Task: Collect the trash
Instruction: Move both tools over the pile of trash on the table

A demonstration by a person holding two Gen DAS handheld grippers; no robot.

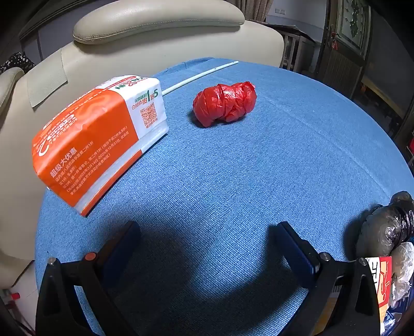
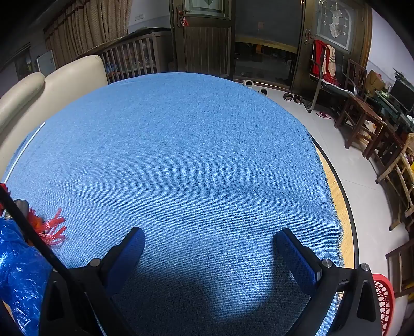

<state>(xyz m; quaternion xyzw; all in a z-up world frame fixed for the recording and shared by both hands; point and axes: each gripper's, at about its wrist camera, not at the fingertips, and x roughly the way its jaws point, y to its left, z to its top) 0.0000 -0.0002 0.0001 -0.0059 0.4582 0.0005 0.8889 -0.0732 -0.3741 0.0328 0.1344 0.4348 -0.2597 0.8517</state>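
The surface (image 2: pixel 336 196) is round, with a wooden top and a dark rim, and a blue cloth (image 2: pixel 196 160) covers most of it. Behind it stands a cream leather sofa (image 1: pixel 160 38). Beside the sofa there is a wooden crib with bars (image 2: pixel 129 55), and beige curtains (image 2: pixel 88 31) hang over it. Dark wooden doors with patterned glass (image 2: pixel 333 23) are at the back. The floor (image 2: pixel 333 144) is pale grey and has some slippers (image 2: pixel 292 97) near the doors. Dark wooden chairs (image 2: pixel 359 121) stand along the right wall. A red basket (image 2: pixel 384 297) is on the floor.
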